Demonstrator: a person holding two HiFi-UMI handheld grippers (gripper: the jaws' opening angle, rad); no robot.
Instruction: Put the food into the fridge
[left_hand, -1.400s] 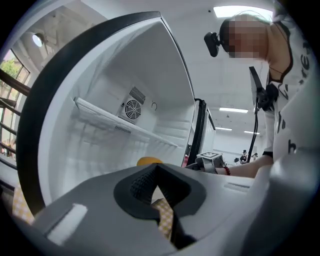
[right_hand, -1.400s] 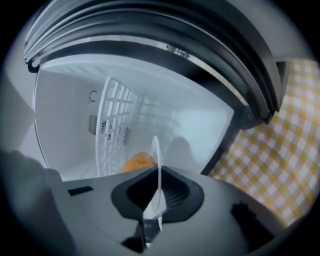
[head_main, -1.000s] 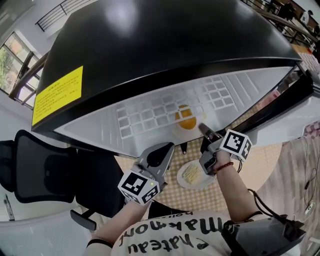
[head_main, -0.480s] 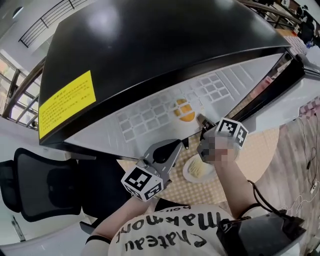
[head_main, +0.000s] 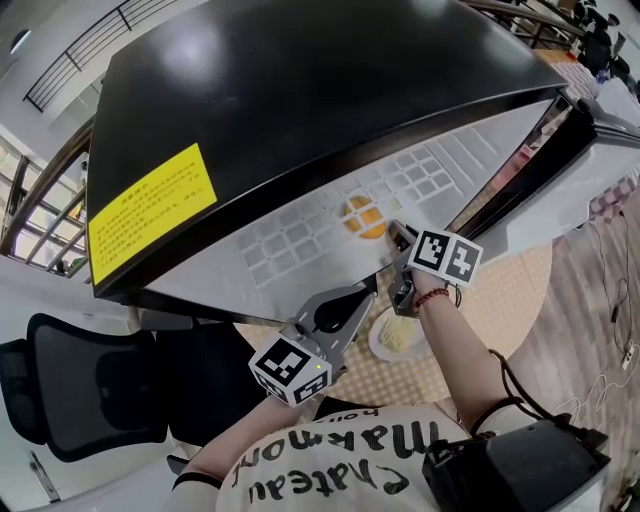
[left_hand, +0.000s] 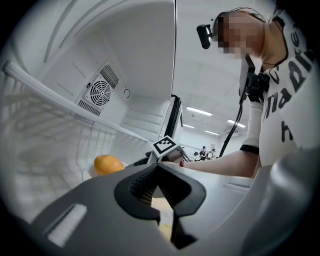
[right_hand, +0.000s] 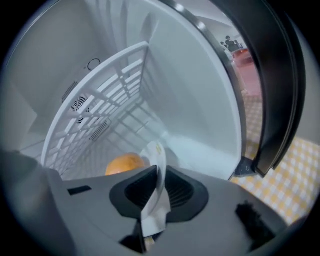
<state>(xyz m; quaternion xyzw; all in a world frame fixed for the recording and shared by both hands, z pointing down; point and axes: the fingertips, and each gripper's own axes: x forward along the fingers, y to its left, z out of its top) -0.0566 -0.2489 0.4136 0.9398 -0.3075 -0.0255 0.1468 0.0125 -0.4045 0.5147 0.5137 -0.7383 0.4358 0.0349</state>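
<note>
Fridge, black, its door standing wide open at the right. The white wire shelf is lying largely bare to the left of the orange, which is sitting on a white plate near the shelf's front edge. Right gripper is reaching over that edge with its jaws slightly apart, having just been opening. The plate's rim is standing between them, and the pads seem no longer to be pressing it. Left gripper is hovering just below the shelf front, jaws together, holding nothing. The second plate, carrying pale yellow food, is resting on the checked tabletop, outside the fridge.
</note>
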